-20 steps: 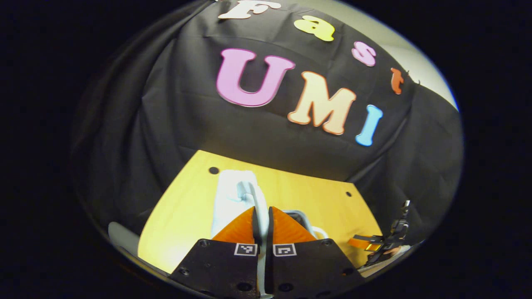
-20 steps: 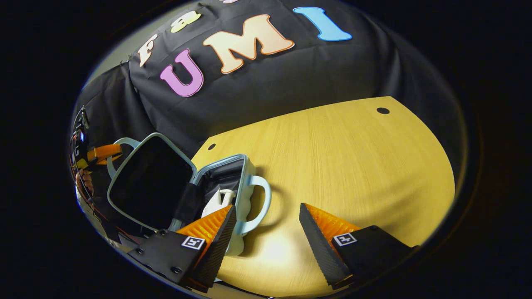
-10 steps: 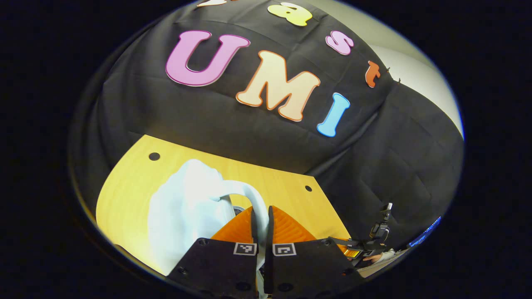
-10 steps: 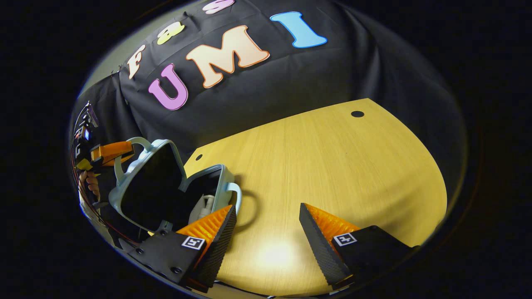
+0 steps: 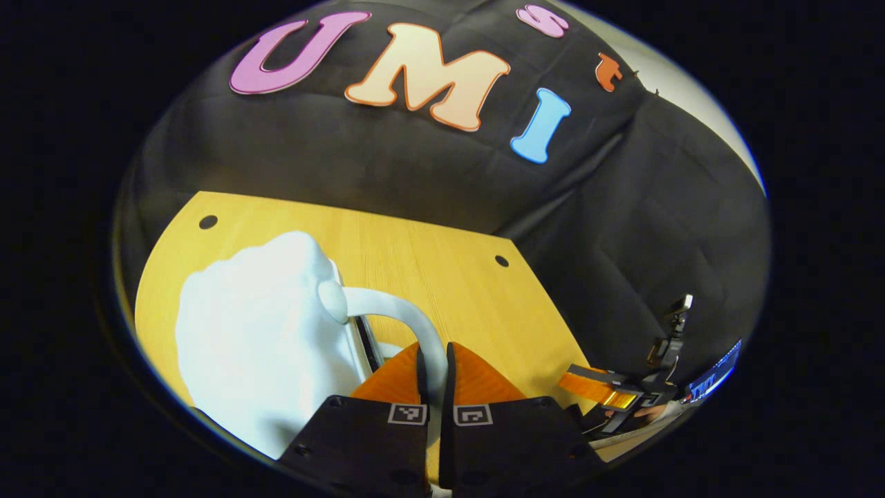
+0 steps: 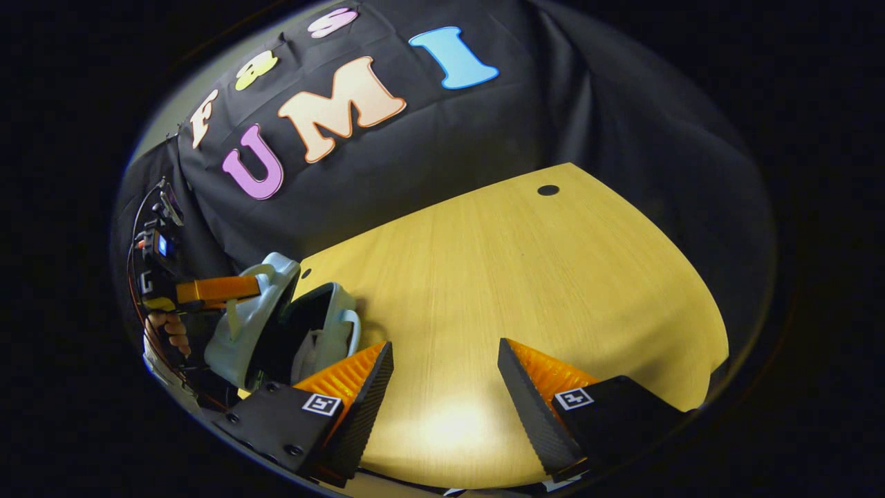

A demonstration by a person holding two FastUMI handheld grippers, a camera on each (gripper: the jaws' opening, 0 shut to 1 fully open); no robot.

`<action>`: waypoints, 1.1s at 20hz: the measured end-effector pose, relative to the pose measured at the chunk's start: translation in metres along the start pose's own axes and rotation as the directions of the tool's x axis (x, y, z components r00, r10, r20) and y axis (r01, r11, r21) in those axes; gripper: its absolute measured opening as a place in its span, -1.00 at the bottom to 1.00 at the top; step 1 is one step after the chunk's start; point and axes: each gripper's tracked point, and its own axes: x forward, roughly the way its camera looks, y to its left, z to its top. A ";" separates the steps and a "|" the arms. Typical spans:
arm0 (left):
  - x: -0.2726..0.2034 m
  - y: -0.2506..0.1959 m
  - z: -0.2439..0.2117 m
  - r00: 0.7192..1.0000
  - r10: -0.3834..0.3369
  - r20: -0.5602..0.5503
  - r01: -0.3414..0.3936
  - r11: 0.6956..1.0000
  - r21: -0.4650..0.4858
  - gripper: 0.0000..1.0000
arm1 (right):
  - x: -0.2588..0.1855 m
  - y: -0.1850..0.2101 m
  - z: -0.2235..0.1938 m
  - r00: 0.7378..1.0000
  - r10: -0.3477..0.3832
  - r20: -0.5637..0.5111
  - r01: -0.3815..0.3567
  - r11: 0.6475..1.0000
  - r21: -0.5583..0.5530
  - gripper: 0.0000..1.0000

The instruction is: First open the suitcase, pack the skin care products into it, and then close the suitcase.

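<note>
A pale blue suitcase (image 6: 252,328) lies at the table's left end, its lid (image 5: 256,346) tilted down close over the base (image 6: 339,325), with a narrow dark gap between them. A white bottle (image 6: 309,353) shows dimly in that gap. My left gripper (image 5: 434,347) is shut on the lid's curved handle (image 5: 387,308). In the right gripper view the left gripper (image 6: 256,285) reaches the lid from the left, held by a hand (image 6: 173,332). My right gripper (image 6: 444,344) hangs open over bare table to the right of the suitcase, nothing between its fingers. It also shows far right in the left gripper view (image 5: 581,380).
The wooden table (image 6: 518,277) has small dark holes near its far corners (image 6: 548,189). Black cloth hangs behind and beside it. The table stretches wide to the right of the suitcase.
The lid has swung down from wide open to nearly over the base, carried by my left gripper on its handle. The right gripper stays open over the table.
</note>
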 end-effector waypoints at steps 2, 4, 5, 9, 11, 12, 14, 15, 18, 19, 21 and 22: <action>0.020 -0.002 -0.020 0.999 0.020 -0.049 -0.020 1.000 0.018 -1.00 | -0.003 -0.010 0.000 1.000 -0.015 -0.001 0.015 1.000 0.003 0.92; 0.038 0.001 -0.039 0.994 0.050 -0.100 -0.046 0.998 0.042 -1.00 | -0.008 -0.020 -0.001 1.000 -0.030 0.000 0.030 1.000 0.002 0.92; 0.045 0.001 -0.047 0.991 0.064 -0.120 -0.059 0.997 0.051 -0.99 | -0.010 -0.026 0.000 0.999 -0.036 0.000 0.036 0.999 0.002 0.92; 0.063 0.007 -0.075 0.979 0.090 -0.183 -0.077 0.994 0.077 -1.00 | -0.020 -0.045 0.000 0.998 -0.057 0.004 0.057 0.998 0.012 0.92; 0.068 0.007 -0.079 0.979 0.093 -0.184 -0.085 0.995 0.051 -0.97 | -0.024 -0.053 0.002 0.998 -0.061 0.009 0.061 0.998 0.014 0.92; 0.069 0.007 -0.081 0.978 0.109 -0.176 -0.100 0.993 0.059 -0.95 | -0.025 -0.056 0.003 0.998 -0.059 0.011 0.059 0.998 0.013 0.92; 0.072 0.010 -0.081 0.976 0.154 -0.153 -0.139 0.985 0.107 -0.85 | -0.027 -0.060 0.006 0.998 -0.054 0.019 0.054 0.999 0.001 0.92; 0.075 0.008 -0.081 0.976 0.172 -0.130 -0.157 0.981 0.118 -0.80 | -0.028 -0.061 0.008 0.998 -0.052 0.023 0.053 0.999 -0.011 0.80; 0.074 -0.015 -0.070 0.977 0.215 0.002 -0.213 0.963 0.165 0.13 | -0.031 -0.060 0.018 0.998 -0.028 0.049 0.031 0.998 -0.056 0.93; 0.070 -0.021 -0.064 0.967 0.248 0.059 -0.255 0.951 0.174 0.58 | -0.033 -0.057 0.023 0.998 -0.015 0.061 0.020 0.997 -0.077 0.93; 0.046 -0.037 -0.032 0.928 0.289 0.236 -0.335 0.923 0.187 0.95 | -0.039 -0.047 0.040 0.994 0.021 0.104 -0.007 0.991 -0.136 0.99; 0.032 -0.048 -0.015 0.897 0.304 0.321 -0.375 0.908 0.189 0.92 | -0.043 -0.042 0.051 0.991 0.042 0.130 -0.020 0.986 -0.165 0.98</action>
